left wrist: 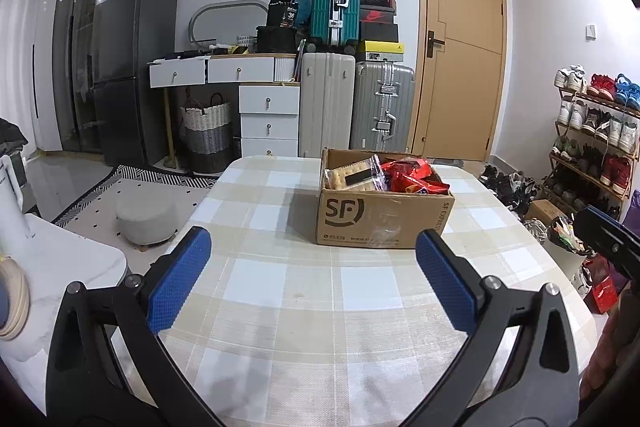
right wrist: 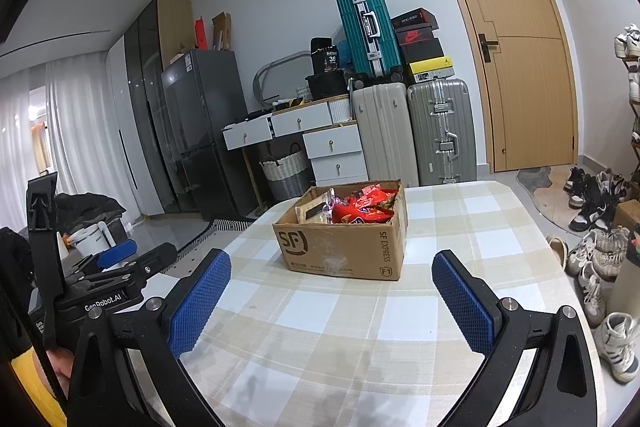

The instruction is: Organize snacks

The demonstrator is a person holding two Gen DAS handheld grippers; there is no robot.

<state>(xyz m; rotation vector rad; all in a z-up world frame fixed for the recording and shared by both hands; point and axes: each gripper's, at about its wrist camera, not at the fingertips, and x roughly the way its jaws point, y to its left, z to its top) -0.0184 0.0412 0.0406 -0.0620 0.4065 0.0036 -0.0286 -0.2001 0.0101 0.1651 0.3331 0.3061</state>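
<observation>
A brown cardboard box marked SF stands on the checked tablecloth, toward the far side of the table. Inside it lie a clear pack of crackers on the left and red snack bags on the right. My left gripper is open and empty, well short of the box. In the right wrist view the same box holds red snack bags and a cracker pack. My right gripper is open and empty, just in front of the box. The left gripper's body shows at the left.
Behind the table stand suitcases, stacked shoe boxes, white drawers, a woven basket and a dark fridge. A shoe rack and loose shoes fill the right side. A grey stool sits on the floor at left.
</observation>
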